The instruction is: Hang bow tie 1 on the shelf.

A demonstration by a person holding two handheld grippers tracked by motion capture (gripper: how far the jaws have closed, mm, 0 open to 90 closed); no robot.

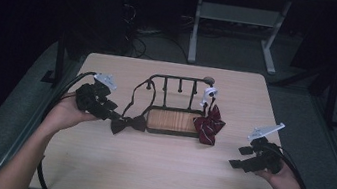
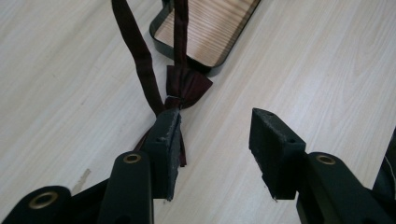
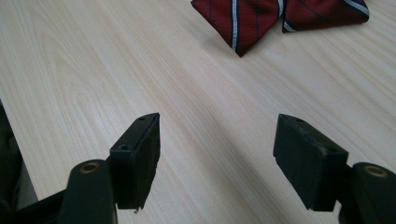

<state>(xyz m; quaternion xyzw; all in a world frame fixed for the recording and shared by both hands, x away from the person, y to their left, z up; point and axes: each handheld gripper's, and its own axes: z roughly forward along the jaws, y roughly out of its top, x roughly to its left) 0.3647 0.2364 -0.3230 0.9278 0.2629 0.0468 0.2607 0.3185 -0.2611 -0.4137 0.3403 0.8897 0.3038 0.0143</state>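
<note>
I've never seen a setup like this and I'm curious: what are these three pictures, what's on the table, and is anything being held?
A person sits at a wooden table with a hand-held two-jaw tool in each hand. One picture looks down from above; the other two come from cameras riding on each tool. On the table stands a small black rack with a wooden base. A dark bow tie hangs from it by its strap; a red striped bow tie lies at its right. The left gripper is open beside the dark tie; the right gripper is open, holding nothing.

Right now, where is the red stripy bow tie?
In the high view, the red striped bow tie lies on the table at the right end of the black wood-floored rack.
</note>
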